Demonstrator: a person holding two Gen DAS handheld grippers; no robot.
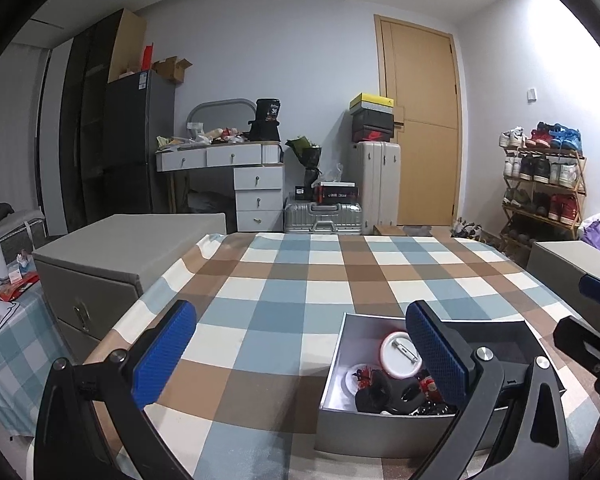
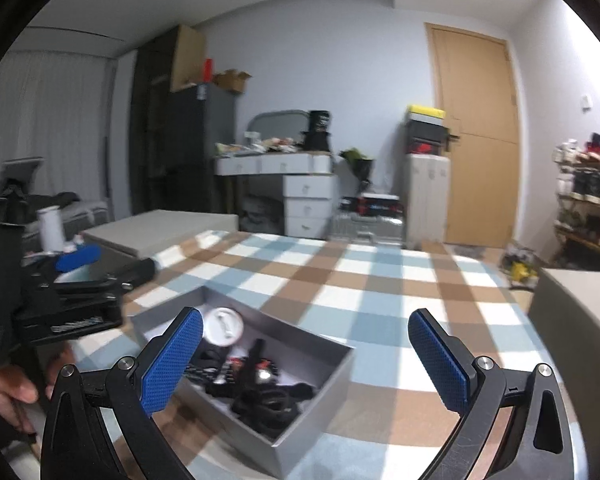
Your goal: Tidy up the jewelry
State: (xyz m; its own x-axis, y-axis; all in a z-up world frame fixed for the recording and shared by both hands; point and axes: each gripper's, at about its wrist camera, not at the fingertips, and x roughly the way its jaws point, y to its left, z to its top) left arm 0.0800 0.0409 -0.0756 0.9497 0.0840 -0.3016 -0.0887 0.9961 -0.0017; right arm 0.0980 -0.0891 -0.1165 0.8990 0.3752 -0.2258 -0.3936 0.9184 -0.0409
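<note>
Open grey box (image 1: 384, 428) sits on the checked cloth (image 1: 284, 280) of the desk, near edge, holding a white pin badge (image 1: 400, 354) and a tangle of black and red pieces, probably gathered there to be sorted. Left gripper (image 1: 300, 360) and right gripper (image 2: 306, 360) both hover wide open and empty, one at each side of the box. Rest of cloth bare; box walls and the tangle look like the only hindrance to a clean pick.
</note>
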